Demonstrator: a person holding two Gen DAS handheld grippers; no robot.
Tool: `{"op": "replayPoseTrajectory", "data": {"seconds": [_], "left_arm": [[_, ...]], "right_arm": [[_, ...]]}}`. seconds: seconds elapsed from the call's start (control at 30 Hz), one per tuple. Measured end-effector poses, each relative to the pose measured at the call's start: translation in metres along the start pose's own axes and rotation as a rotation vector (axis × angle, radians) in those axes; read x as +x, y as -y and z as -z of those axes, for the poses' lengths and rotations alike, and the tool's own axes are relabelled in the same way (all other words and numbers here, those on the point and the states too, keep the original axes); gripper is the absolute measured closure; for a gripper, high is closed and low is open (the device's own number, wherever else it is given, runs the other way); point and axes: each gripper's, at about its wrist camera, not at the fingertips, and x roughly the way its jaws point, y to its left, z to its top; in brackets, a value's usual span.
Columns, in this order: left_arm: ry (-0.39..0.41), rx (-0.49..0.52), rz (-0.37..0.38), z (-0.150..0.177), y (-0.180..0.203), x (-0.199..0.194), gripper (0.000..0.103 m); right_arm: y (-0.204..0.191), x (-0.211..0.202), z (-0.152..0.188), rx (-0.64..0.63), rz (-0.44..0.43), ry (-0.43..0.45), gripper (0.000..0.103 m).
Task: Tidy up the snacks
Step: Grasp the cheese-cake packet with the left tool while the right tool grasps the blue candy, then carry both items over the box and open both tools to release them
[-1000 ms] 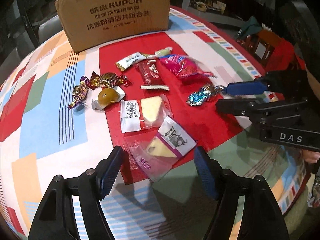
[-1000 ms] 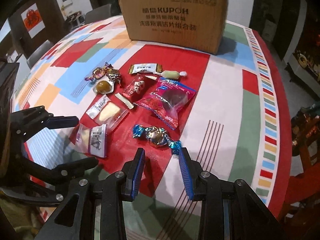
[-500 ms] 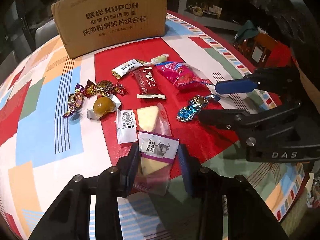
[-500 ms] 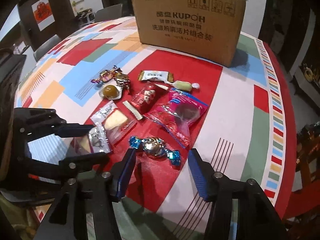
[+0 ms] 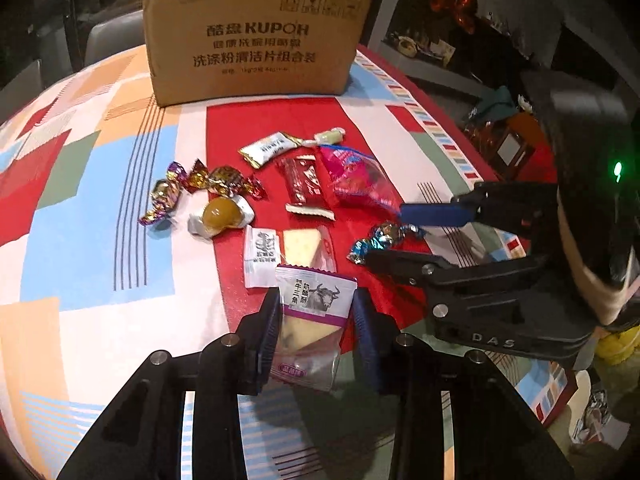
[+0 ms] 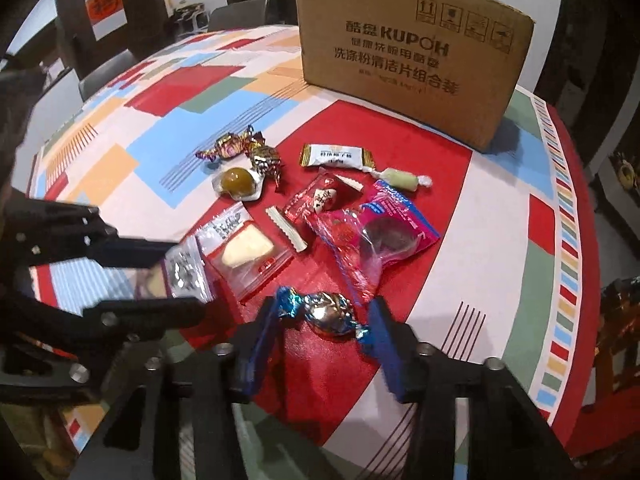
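Down low on the bench [image 5: 100,320], the cheese packet [image 5: 310,320] sits clamped in the left claw [image 5: 316,332]. Beside it, the blue candy [image 6: 326,314] lies between the right claw's [image 6: 324,336] closing pads, not visibly pressed. Other snacks lie before the cardboard box [image 5: 256,40].

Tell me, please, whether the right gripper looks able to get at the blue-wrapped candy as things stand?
Probably yes. The right gripper already straddles the blue-wrapped candy, jaws closing with nothing between pads and wrapper. The left gripper sits apart, shut on the cheese packet.
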Motion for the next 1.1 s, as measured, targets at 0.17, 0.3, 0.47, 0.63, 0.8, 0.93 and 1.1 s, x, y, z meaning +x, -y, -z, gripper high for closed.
{"op": "replayPoseTrajectory", "data": {"seconds": [0.17, 0.3, 0.47, 0.63, 0.8, 0.93, 1.1], "left_arm": [[0.010, -0.009, 0.003, 0.000, -0.002, -0.004, 0.067], [0.019, -0.009, 0.002, 0.000, -0.002, -0.006, 0.067], [0.047, -0.009, 0.000, -0.001, -0.003, -0.016, 0.067], [0.097, -0.007, -0.007, -0.011, -0.004, -0.032, 0.067], [0.164, 0.004, -0.025, -0.031, -0.005, -0.051, 0.067], [0.219, 0.012, -0.042, -0.052, -0.008, -0.063, 0.067], [0.280, 0.025, -0.059, -0.077, -0.012, -0.077, 0.067]], "right_arm": [[-0.002, -0.002, 0.003, -0.004, 0.015, -0.003, 0.067], [-0.004, -0.005, 0.006, 0.006, 0.008, -0.001, 0.070], [-0.008, -0.019, 0.007, 0.036, -0.002, 0.033, 0.071], [-0.007, -0.041, 0.000, 0.080, -0.001, 0.096, 0.071], [-0.005, -0.061, -0.015, 0.116, 0.017, 0.170, 0.071], [0.002, -0.076, -0.030, 0.150, 0.033, 0.231, 0.071], [0.010, -0.094, -0.052, 0.190, 0.055, 0.313, 0.071]]}}
